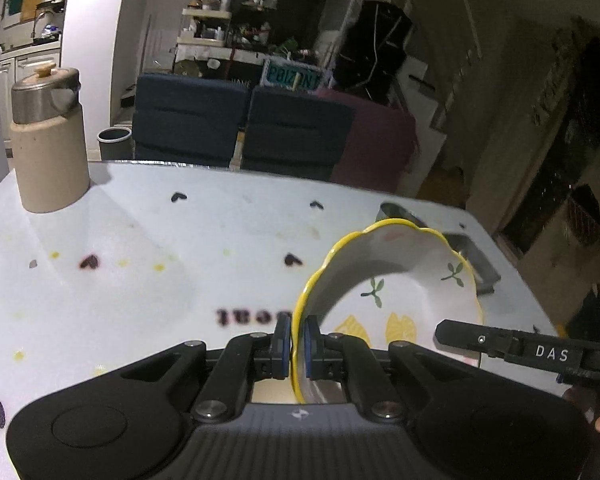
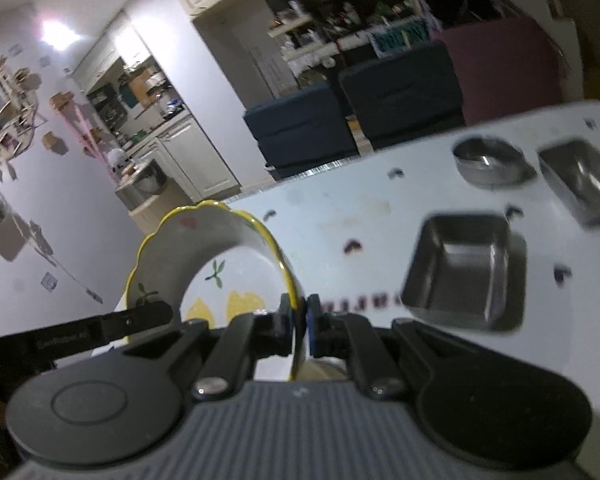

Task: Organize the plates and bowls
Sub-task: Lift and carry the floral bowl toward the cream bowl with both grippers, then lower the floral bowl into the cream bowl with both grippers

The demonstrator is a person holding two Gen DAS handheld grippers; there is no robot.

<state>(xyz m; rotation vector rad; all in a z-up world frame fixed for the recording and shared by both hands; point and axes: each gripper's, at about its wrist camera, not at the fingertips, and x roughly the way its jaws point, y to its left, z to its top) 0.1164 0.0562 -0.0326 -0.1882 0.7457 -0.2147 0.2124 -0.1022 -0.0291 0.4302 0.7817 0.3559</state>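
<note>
Bowl [image 1: 396, 280], yellow-rimmed and printed with lemons, hung tilted above the white table [image 1: 140, 280], gripped on opposite sides of its scalloped rim by both tools. Taking that bowl as the landmark and going left to right: well off to its left stood a tan canister [image 1: 48, 152] with a steel lid; at its left rim the left gripper [image 1: 296, 346] had its pads pinched narrow on the wall; at its right rim the right gripper [image 2: 300, 330] was likewise clamped on the edge; further right sat a square steel dish [image 2: 460, 272], with a round steel bowl [image 2: 488, 162] and a second steel tray [image 2: 580, 180] beyond it. Organizing looked barely under way (nothing appeared stacked yet), so the bowl and the steel pieces probably all awaited placing. Both tools pointed forward and downward, angled across the table.
</note>
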